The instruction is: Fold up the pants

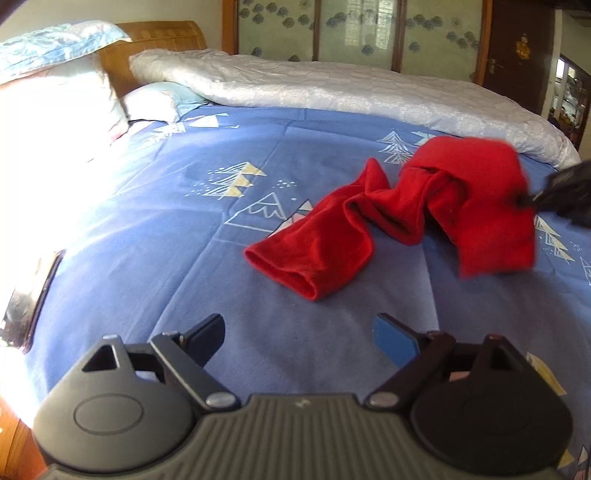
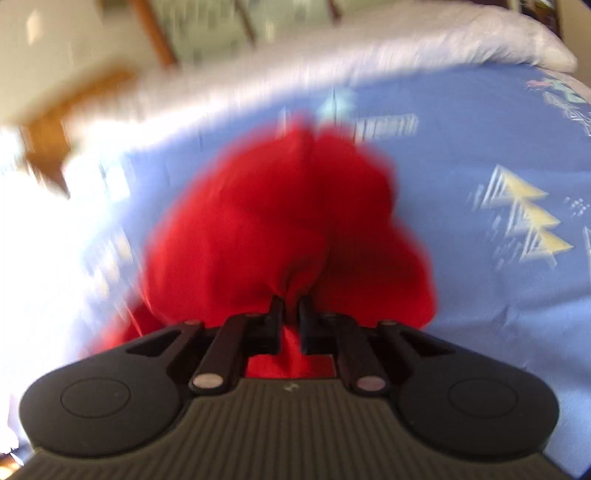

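Observation:
Red pants (image 1: 406, 206) lie crumpled on the blue patterned bedsheet (image 1: 184, 240), one leg cuff open toward the left wrist view's bottom. My left gripper (image 1: 299, 332) stands open over bare sheet, a little short of that cuff, with nothing between its fingers. At the right edge of that view, my right gripper (image 1: 532, 201) lifts one end of the pants off the bed. In the blurred right wrist view, the right gripper (image 2: 291, 308) is shut on a bunch of the red pants (image 2: 266, 221), which hang ahead of it.
A rolled white quilt (image 1: 332, 85) runs along the far side of the bed. Pillows (image 1: 59, 92) and a wooden headboard (image 1: 155, 40) are at the left. A dark phone-like slab (image 1: 33, 299) lies near the bed's left edge. A wardrobe (image 1: 354, 29) stands behind.

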### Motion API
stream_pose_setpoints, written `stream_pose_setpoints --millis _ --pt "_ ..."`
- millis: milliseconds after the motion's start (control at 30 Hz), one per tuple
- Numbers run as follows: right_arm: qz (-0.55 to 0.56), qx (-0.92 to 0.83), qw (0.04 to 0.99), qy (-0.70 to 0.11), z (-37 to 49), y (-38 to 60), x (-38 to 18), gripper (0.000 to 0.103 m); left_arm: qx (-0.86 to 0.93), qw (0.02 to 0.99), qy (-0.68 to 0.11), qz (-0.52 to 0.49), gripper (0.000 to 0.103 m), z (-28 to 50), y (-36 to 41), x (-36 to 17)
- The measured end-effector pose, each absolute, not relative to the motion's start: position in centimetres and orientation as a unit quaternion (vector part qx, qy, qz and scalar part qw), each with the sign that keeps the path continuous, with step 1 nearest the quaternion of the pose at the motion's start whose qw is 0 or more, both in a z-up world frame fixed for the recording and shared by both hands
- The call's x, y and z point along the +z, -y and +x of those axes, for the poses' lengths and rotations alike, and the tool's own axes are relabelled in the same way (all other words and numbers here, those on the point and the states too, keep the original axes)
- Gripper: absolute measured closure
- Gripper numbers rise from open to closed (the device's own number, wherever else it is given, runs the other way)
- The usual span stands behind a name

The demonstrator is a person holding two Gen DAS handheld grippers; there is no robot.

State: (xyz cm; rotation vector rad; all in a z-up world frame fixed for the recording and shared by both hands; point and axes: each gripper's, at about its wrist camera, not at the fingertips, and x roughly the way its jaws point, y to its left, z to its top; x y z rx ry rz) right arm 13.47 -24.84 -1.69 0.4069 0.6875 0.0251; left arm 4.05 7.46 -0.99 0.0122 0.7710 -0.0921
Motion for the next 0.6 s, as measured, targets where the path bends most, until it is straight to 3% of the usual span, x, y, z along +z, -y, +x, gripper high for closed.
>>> stream_pose_setpoints --millis 133,233,333,467,600 --pt "0.163 -0.093 0.956 -0.226 8.7 32.4 4.2 0.092 -0.087 0.919 -0.385 -0.009 0.013 6.4 -5.9 -1.2" --pt "0.079 -0.156 0.966 -0.189 6.9 35.0 7.1 0.092 -0.109 0.913 -0.391 -0.040 0.018 8.6 -4.6 -1.1" --pt "0.081 -0.266 0.951 -0.133 4.4 38.8 8.7 0.091 -0.127 0.915 -0.379 -0.044 0.019 10.1 -2.0 -1.0" --pt "0.032 -0.297 0.945 -0.131 2.5 39.4 7.8 0.058 -0.189 0.907 -0.376 -0.018 0.019 12.2 3.6 -2.3" --pt "0.007 -0.227 0.960 -0.164 1.2 34.9 5.6 0.057 -0.217 0.891 -0.400 -0.008 0.023 15.6 8.9 -5.0"
